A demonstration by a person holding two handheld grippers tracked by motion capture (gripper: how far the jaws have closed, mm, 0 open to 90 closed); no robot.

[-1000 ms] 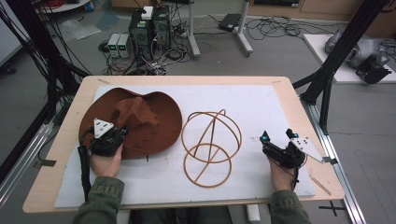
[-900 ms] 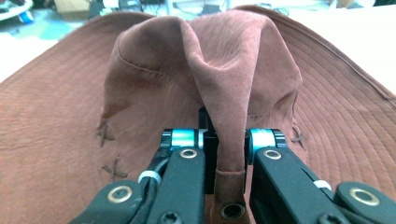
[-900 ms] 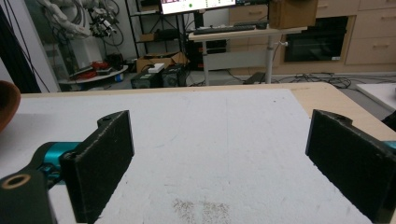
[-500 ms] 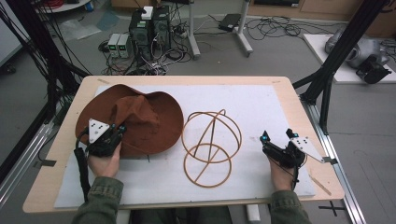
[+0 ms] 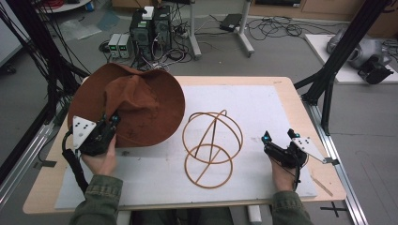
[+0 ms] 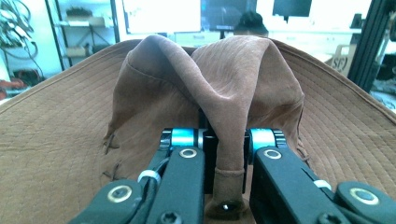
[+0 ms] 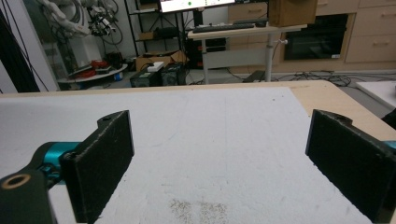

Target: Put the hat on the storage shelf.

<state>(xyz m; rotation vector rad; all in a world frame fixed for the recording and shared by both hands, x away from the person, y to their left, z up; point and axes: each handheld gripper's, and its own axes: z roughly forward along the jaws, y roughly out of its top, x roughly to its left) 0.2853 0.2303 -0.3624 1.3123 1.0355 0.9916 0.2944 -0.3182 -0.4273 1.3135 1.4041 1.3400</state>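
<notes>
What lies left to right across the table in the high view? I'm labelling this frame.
left gripper → brown hat → wire hat stand → right gripper

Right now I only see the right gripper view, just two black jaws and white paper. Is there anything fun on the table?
Observer: Yes, a brown hat lies on the left part of the table, and the left gripper is at its near edge.
Operator: Is it holding the hat?
Observer: Yes. In the left gripper view its jaws are shut on a fold of the hat's fabric.
Operator: Anything near my gripper?
Observer: A wooden hoop stand, made of bent rings, stands in the middle, to the left of the right gripper and apart from it.
</notes>
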